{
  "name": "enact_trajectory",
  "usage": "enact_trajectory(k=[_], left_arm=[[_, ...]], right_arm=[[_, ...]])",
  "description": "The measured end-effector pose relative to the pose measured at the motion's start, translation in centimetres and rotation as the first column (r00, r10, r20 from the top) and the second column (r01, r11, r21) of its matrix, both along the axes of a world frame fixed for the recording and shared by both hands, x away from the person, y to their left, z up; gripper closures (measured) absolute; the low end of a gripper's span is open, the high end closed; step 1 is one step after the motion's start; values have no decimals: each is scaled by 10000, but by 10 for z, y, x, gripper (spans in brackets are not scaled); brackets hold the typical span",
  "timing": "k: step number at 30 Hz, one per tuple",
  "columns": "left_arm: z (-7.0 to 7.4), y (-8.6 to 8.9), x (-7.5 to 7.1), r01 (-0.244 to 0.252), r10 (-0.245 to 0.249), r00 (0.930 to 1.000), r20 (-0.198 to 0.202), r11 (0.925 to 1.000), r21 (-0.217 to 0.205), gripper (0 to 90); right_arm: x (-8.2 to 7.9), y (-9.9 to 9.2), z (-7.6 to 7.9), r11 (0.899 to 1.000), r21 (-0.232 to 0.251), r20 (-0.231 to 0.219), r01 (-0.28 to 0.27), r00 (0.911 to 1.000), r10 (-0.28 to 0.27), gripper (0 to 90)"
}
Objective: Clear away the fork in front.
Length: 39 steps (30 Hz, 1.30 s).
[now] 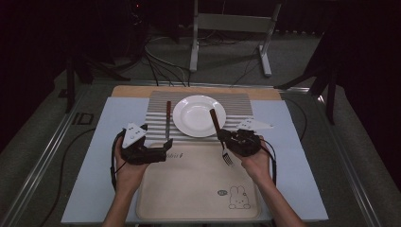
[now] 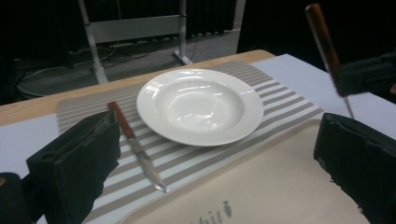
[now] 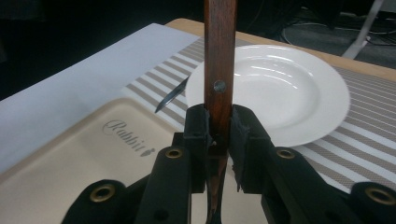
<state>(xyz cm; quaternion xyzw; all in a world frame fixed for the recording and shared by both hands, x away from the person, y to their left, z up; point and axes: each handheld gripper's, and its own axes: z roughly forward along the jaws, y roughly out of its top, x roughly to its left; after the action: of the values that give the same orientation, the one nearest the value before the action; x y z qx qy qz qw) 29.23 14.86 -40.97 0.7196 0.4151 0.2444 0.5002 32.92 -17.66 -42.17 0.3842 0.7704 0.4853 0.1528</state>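
Fork (image 1: 222, 137) first, since that's what is in play: the right hand-held gripper (image 1: 226, 139) has its jaws clamped tight on the wooden handle, tines hanging down over the tray (image 1: 198, 189), handle tip poking up toward the plate (image 1: 198, 116). My guess is it's headed for the striped placemat (image 1: 236, 101) to the right of the plate, mirroring the knife (image 1: 168, 118) lying on the left. To do it well I'd tilt it flat, keep it parallel to the knife, and lower it clear of the plate rim before letting go.

Left hand-held gripper (image 1: 166, 145) sits wide open and empty at the tray's far edge, just short of the knife.

Materials: the tray is matte beige plastic with rounded corners and a rabbit print. Placemat looks ribbed, grey and white stripes. Plate is glossy white, round and shallow. Both utensils have dark reddish wood handles, the fork's with a metal rivet. Pale blue surface (image 1: 293, 156) underneath.
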Motion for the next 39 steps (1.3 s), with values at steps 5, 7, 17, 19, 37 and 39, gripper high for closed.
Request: enact_trajectory(k=[5,7,17,19,37,39], left_arm=[[1,-10,6,129,-129,9998,-133,9999,-36,12],[1,-15,8,208,-211,9995,-215,9997,-122,12],[-3,-37,20,438,-468,9971,-593,9978,-506,13],[-4,-42,21,447,-489,9965,-675,9971,-622,26],[-14,-81,28,1146,-1448,9808,-1306,9699,-2148,707],[-14,-81,28,1308,-1677,9768,-1333,9597,-2488,762]], right_arm=[[-4,9,-2,9999,-18,21,-147,9999,147,778],[-5,12,-3,9998,-20,21,-220,9998,220,778],[-12,26,-8,9987,-174,117,-471,9988,473,778],[-13,28,-9,9988,-149,133,-476,9988,478,779],[-26,49,-12,9983,-93,552,-567,9968,571,778],[-26,49,-12,9986,-35,557,-524,9971,525,778]])
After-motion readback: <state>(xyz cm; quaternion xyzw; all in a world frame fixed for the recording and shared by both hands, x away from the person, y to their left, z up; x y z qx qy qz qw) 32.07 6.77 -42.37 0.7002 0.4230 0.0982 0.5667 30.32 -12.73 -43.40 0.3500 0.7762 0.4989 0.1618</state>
